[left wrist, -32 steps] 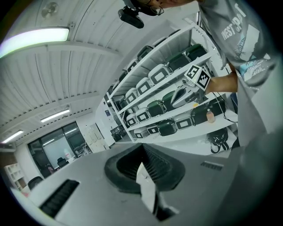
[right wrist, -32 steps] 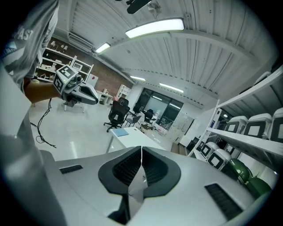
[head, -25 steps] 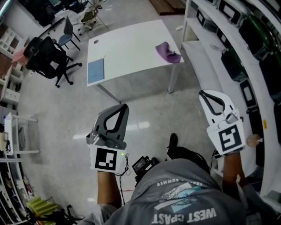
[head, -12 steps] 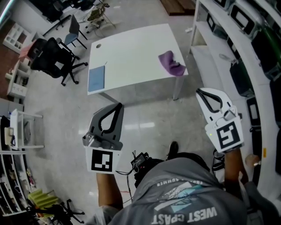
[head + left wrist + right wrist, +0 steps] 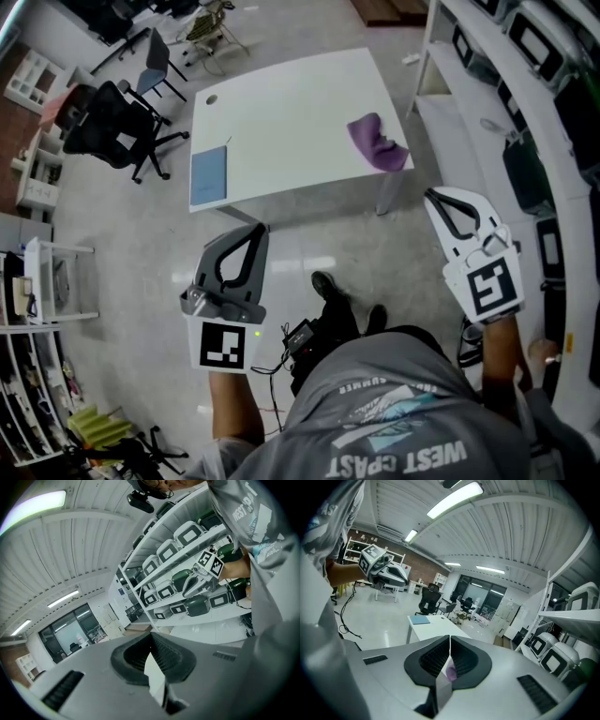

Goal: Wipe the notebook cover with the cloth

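Getting to the table (image 5: 281,103) is the step in hand: cloth (image 5: 377,142) and notebook (image 5: 208,175) lie there, well apart. The left gripper (image 5: 261,229) and right gripper (image 5: 431,196) are clenched, likely empty. Next, the cloth must be grabbed.

A person stretches both forearms forward, well apart from each other. The left gripper (image 5: 258,230) and the right gripper (image 5: 431,199) point ahead and slightly downward, each with its jaws pressed together and nothing between them.
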